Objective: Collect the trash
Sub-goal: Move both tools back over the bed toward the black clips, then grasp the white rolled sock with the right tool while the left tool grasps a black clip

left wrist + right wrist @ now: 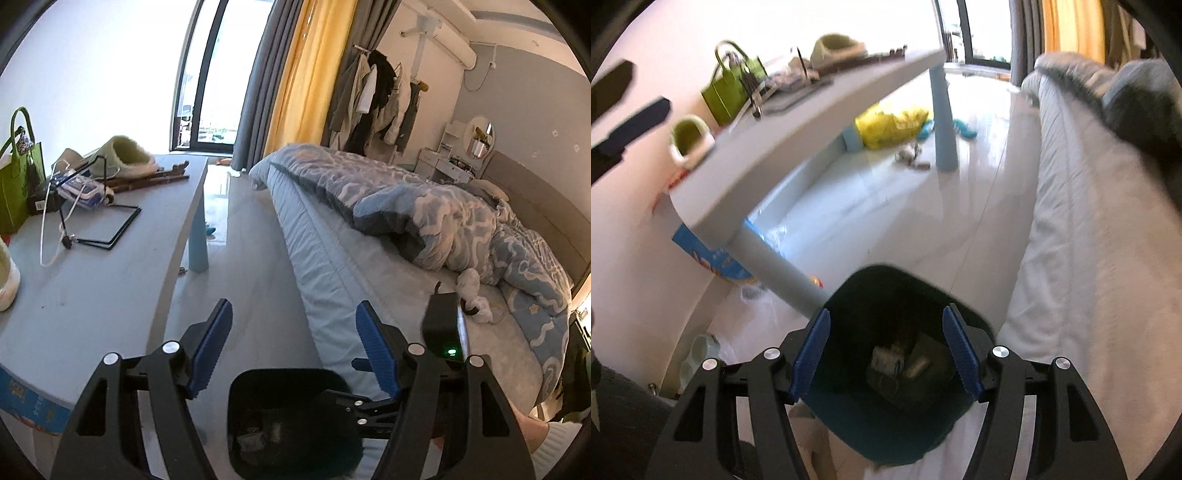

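Holding both grippers apart over the floor between table and bed, we grip nothing; our right gripper [886, 350] has its blue pads [812, 354] set moderately wide, with only air between them, and straight below that gap sits the dark bin [886, 417], its mouth open toward us; inside it, between and just beyond the pads, lie a few blurred scraps of trash [897, 363], a pale wrapper among them, though we cannot tell what each piece is; ahead of the right jaws and to their left a grey table leg [779, 273] slants up to the table [798, 125]; farther ahead, under the table, a yellow bag [890, 125] lies on the pale floor [897, 206]; to the right of the jaws runs the bed's edge [1082, 236].

Our left gripper [295, 343] also stands wide and empty; just below and behind its pads we see the same bin [280, 424], and the right gripper's black body [443, 332] is close beside the right-hand pad; to the left of the jaws lies the table top [96, 280], carrying a black wire stand [107, 225], a green slipper [129, 155] and a green bag [18, 177]; to the right lies the bed with a blue patterned quilt [443, 221].
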A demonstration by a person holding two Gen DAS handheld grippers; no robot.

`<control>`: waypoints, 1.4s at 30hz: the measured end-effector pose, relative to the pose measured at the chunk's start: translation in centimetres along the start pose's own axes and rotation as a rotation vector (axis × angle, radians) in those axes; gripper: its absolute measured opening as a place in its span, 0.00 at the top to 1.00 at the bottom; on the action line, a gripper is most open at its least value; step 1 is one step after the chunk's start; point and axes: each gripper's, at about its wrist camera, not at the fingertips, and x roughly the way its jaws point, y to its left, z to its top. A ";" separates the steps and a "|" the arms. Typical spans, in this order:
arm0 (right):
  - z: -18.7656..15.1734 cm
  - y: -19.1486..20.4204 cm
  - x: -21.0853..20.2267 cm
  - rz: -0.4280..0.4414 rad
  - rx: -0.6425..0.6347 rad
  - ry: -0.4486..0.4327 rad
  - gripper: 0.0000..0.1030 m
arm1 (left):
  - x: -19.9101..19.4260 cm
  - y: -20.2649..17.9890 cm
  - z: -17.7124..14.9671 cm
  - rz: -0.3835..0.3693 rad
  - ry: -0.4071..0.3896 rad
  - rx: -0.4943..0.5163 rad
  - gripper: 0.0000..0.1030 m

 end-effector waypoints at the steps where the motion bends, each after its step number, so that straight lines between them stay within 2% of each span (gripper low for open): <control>1: 0.0 -0.3 -0.8 -0.004 -0.002 -0.022 0.34 | 0.1 -0.3 0.2 -0.006 -0.006 0.000 0.30; 7: 0.0 -3.4 -4.8 -0.041 0.012 -0.122 0.31 | 1.6 -2.5 0.8 -0.022 -0.015 0.010 0.30; 14: -1.4 -7.2 -8.8 -0.094 0.032 -0.185 0.30 | 3.6 -5.5 1.5 -0.051 -0.011 0.021 0.30; 27: -5.2 -13.5 -14.2 -0.189 0.073 -0.242 0.28 | 8.2 -12.1 0.9 -0.112 0.034 0.045 0.30; 42: -9.4 -20.7 -18.8 -0.247 0.166 -0.299 0.23 | 12.2 -18.2 0.3 -0.159 0.095 0.100 0.32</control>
